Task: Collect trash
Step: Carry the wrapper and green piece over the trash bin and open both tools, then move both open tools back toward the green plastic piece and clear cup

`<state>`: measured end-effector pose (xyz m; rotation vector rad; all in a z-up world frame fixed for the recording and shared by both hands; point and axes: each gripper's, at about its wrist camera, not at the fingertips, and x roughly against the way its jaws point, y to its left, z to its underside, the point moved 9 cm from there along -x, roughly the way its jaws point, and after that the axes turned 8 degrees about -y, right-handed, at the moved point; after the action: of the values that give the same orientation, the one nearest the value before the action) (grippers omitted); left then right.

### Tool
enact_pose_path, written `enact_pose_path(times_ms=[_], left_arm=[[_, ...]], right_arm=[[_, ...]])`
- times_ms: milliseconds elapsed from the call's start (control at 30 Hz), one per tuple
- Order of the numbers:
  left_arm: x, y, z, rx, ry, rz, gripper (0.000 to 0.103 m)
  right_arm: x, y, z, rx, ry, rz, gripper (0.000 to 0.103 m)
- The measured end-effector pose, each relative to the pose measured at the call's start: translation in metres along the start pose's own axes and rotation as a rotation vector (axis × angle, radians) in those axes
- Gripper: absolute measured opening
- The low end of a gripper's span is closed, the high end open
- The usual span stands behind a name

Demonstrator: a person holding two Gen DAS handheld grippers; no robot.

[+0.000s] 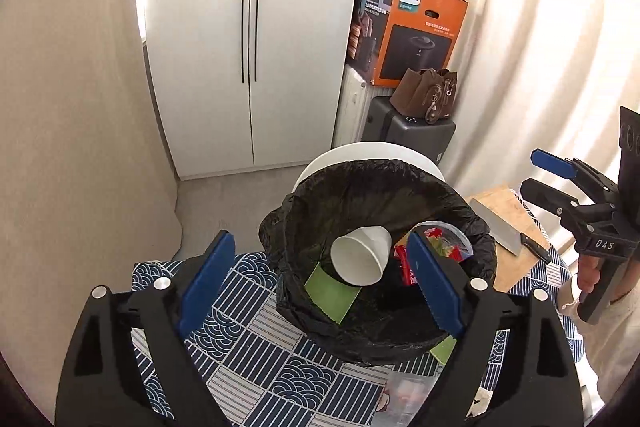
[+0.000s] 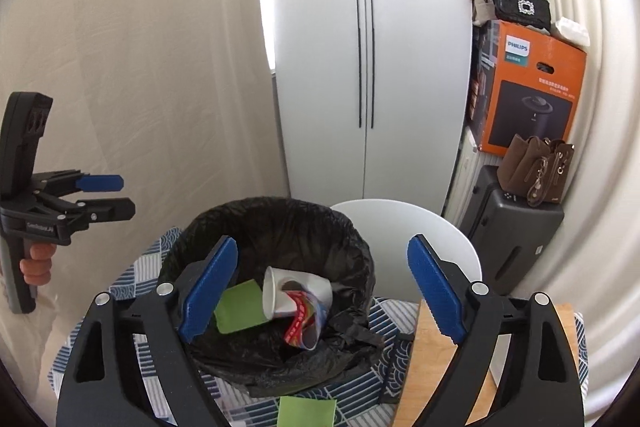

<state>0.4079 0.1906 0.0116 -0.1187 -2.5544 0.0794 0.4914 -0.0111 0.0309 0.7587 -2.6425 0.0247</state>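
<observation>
Hovering over black-lined trash bin (image 1: 376, 331): left gripper (image 1: 320, 279) and right gripper (image 2: 320, 291), both spread wide, empty. Paper cup (image 1: 362, 255), green card (image 1: 332, 293), red wrapper (image 2: 304, 319) lie inside bin.

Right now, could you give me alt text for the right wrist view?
A black-lined trash bin on a patterned tablecloth holds a white paper cup, a green paper and a colourful wrapper. The open right claw frames it, empty; the left claw is at the left edge.
</observation>
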Motion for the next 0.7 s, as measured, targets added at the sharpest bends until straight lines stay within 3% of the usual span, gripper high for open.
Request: enact_pose_path(times_ms=[233, 700], left_arm=[[0.026, 0.0, 0.01, 0.011, -0.003, -0.009, 0.097], [0.064, -0.009, 0.054, 0.033, 0.038, -0.079, 0.097]], right_arm=[[0.015, -0.007, 0.003, -0.014, -0.003, 0.008, 0.086], [0.053, -0.011, 0.036, 0.017, 0.052, 0.033, 0.088]])
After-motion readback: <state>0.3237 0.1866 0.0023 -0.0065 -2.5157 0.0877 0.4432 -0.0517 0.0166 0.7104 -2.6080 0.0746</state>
